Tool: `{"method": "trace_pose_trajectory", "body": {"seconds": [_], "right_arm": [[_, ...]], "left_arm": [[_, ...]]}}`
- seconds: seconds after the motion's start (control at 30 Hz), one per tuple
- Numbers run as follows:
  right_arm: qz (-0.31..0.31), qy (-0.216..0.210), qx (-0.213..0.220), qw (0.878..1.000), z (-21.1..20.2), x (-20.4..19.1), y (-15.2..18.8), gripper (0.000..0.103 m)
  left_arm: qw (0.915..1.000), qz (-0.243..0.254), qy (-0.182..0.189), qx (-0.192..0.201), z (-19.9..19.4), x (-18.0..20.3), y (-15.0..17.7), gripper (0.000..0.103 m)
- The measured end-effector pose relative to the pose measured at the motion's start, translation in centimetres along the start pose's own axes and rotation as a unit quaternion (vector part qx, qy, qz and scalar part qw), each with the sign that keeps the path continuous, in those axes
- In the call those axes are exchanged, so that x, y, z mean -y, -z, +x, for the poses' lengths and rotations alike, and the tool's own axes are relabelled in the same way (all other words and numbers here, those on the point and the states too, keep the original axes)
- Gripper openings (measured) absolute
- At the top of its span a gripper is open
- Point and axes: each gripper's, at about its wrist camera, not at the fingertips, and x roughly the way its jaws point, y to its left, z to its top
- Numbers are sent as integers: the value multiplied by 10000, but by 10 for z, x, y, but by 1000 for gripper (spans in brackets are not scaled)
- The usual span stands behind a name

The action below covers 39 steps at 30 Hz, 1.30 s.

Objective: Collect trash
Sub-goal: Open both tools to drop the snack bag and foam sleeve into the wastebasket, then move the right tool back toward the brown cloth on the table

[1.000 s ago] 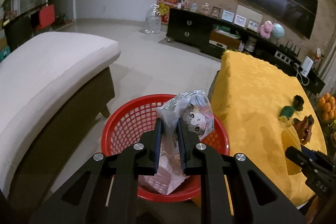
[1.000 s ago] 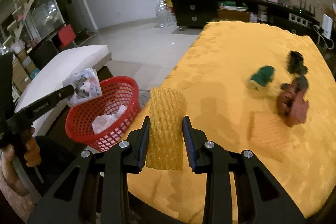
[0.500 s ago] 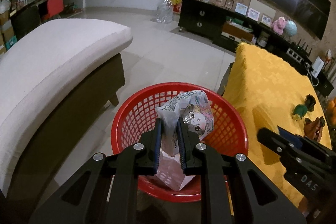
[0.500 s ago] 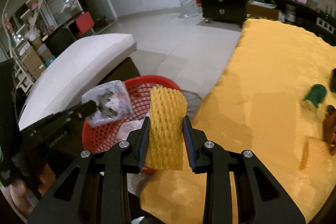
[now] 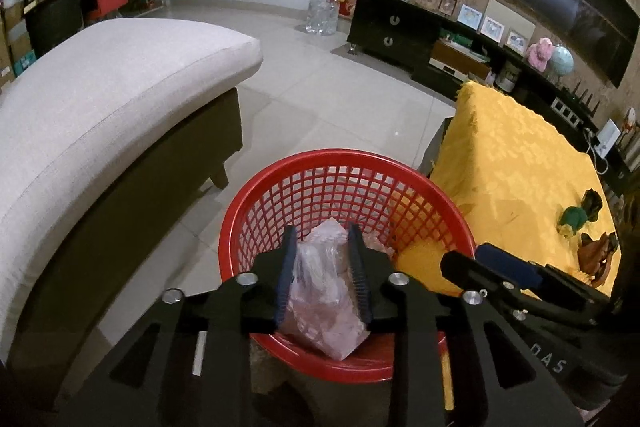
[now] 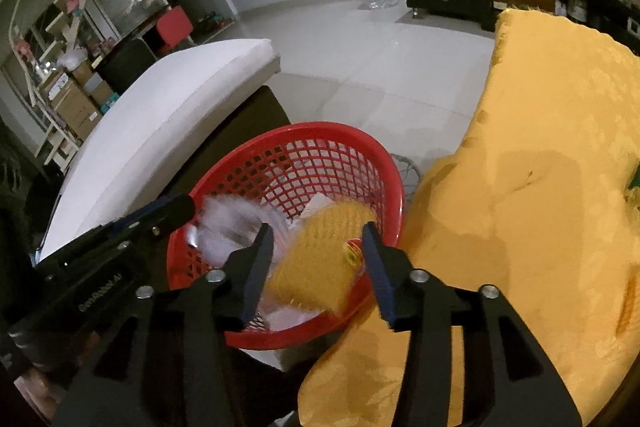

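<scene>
L gripper [image 5: 322,269] fingers apart, R gripper [image 6: 318,267] too – over red basket [image 6: 396,187] (foam net [image 6: 320,259] inside)

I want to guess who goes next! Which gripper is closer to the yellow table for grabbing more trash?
Probably the right gripper. It hangs open above the red basket, on the side next to the yellow table. The left gripper, open too, is over by the sofa.

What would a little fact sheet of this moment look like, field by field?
Bin: red basket on the floor beside the yellow-covered table
Left tool: open above the basket, plastic wrapper seen between its fingers
Right tool: open, yellow foam net lying in the basket
Nearby: white cushioned bench
</scene>
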Motion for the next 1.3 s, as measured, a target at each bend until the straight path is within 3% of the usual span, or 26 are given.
{"method": "trace_pose_trajectory", "body": {"seconds": [0.3, 0.63, 1.0, 1.3], "right_arm": [[32, 85, 123, 9999, -13, 6, 7, 54], [121, 349, 299, 9989, -31, 19, 19, 60], [62, 966, 598, 9935, -72, 49, 39, 66], [240, 1705, 908, 9809, -118, 100, 60, 72]], "left_arm": [[9998, -143, -25, 131, -5, -3, -3, 57], [9995, -150, -26, 259, -9, -3, -4, 74], [9995, 19, 51, 306, -11, 9, -1, 75], [9993, 242, 108, 254, -11, 25, 4, 75]]}}
